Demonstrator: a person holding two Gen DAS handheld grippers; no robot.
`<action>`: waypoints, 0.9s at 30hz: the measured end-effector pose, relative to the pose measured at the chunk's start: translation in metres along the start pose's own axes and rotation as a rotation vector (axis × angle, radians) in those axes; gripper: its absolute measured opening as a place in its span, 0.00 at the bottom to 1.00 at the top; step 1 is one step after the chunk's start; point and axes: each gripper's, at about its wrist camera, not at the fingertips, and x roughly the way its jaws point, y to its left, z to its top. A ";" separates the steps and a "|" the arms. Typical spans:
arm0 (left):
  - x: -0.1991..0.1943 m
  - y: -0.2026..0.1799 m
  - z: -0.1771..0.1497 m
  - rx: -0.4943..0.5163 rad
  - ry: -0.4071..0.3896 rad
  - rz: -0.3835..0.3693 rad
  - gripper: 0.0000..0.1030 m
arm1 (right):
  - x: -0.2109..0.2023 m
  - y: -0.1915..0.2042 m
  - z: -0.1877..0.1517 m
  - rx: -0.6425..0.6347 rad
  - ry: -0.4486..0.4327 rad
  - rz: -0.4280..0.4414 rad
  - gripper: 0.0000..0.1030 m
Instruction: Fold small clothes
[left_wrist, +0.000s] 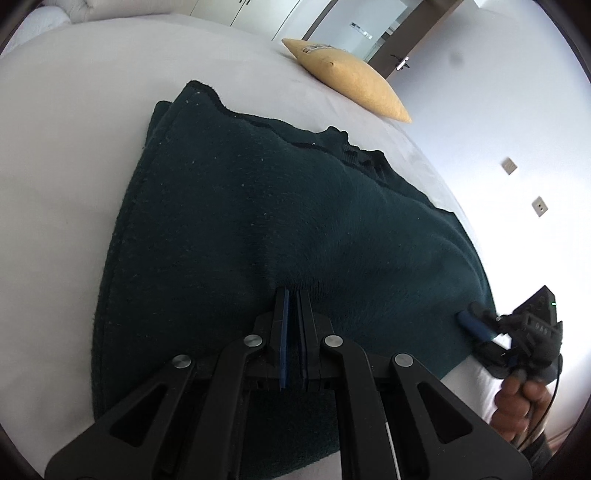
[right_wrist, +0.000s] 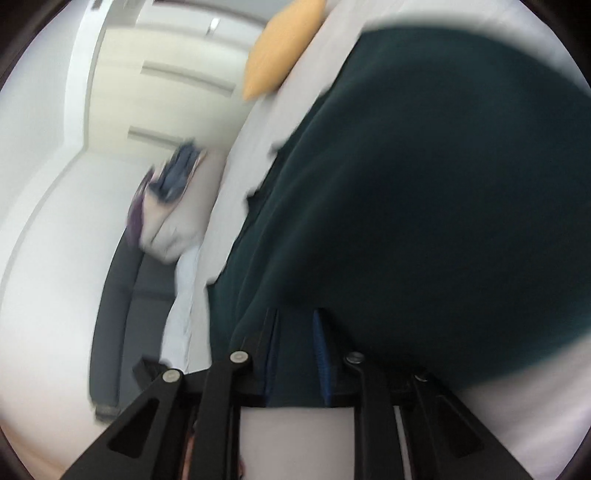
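Both grippers clamped on the near hem of the dark green garment.

Your left gripper (left_wrist: 291, 295) sits nearest the lens, its two fingers pressed almost together on the near edge of the dark green garment (left_wrist: 258, 206), with a pinch of cloth between the blue pads (left_wrist: 283, 325). The garment lies spread on the white bed (left_wrist: 74, 129), far edge doubled over itself, near edge raised at the grip. Your right gripper (left_wrist: 476, 323) bites the same hem at the garment's right corner; your right hand (left_wrist: 517, 398) holds its handle. In the right wrist view, which is motion-blurred, the right gripper's fingers (right_wrist: 273, 332) stand a little apart with a thick fold of cloth filling the gap between them. A yellow cushion (left_wrist: 351, 81) rests on the bed beyond the garment, well apart from it.
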 end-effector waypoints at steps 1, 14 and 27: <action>0.001 -0.002 0.000 0.006 -0.003 0.005 0.06 | -0.013 -0.006 0.003 0.013 -0.039 -0.023 0.22; 0.008 -0.012 0.005 0.031 -0.008 0.034 0.06 | -0.037 0.048 0.000 -0.157 -0.116 -0.080 0.46; 0.009 -0.040 0.007 0.137 0.004 0.161 0.06 | 0.068 0.071 -0.040 -0.367 0.015 -0.299 0.75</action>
